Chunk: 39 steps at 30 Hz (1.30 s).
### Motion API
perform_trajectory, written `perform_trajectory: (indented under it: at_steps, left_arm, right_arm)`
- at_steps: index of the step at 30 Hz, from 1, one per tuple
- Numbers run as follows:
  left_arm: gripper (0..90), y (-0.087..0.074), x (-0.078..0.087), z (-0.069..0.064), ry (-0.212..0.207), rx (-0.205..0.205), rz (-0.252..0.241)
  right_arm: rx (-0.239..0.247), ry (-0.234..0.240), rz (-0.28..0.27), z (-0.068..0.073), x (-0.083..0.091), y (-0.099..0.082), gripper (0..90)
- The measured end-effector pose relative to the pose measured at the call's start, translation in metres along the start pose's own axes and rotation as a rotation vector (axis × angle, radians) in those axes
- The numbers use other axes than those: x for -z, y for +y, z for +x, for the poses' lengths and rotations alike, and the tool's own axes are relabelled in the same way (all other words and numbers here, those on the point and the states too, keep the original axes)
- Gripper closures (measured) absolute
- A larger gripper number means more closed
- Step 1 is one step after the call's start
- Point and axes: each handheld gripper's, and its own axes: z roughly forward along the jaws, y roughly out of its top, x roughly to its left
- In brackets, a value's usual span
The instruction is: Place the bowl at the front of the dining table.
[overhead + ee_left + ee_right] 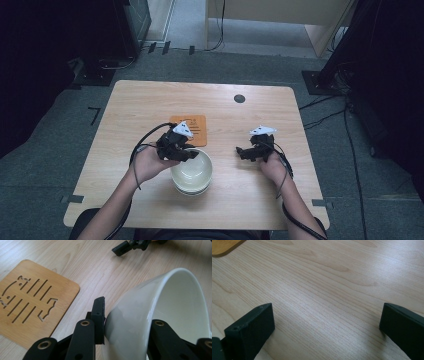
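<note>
1. Grey carpeted floor (45, 150) surrounding a light wood counter (150, 100); dark equipment at both sides.
2. White bowl (192, 172) near front edge of counter, apparently stacked on a second; tilted in left gripper view.
3. Orange wooden mat (196, 127) just behind bowl.
4. Left tool (186, 154) clamped on bowl rim, one jaw outside, one inside.
5. Right tool (243, 151) well apart from bowl, jaws spread wide over bare wood.

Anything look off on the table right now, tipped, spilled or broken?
Nothing spilled or broken. The one oddity: the white bowl is tilted, its rim pinched by the left gripper, one jaw outside and one inside. In the high view it seems to sit over another bowl. The wooden trivet lies flat; the right gripper is open and empty.
</note>
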Motion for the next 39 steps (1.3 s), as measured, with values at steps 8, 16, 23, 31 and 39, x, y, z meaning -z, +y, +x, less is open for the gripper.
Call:
perform_trajectory:
  at_steps: [8,16,23,31,39]
  left_arm:
    - [72.9,-0.002,0.001,0.002,0.005,-0.028,-0.007]
    - [79.1,-0.009,0.001,0.009,-0.013,-0.050,-0.034]
    - [82.6,-0.012,-0.002,0.014,-0.033,-0.021,-0.059]
    - [82.7,-0.012,0.004,0.018,-0.086,0.006,-0.114]
    - [82.2,-0.013,0.011,0.023,-0.084,0.043,-0.139]
  right_arm:
    - [0.000,0.000,0.000,0.000,0.000,0.000,0.0]
    - [0.000,0.000,0.000,0.000,0.000,0.000,0.0]
    - [0.001,0.000,0.000,0.000,0.000,0.000,0.0]
    - [0.000,0.000,0.000,0.000,0.000,0.000,0.0]
    - [-0.001,0.000,0.001,0.000,0.000,0.000,0.0]
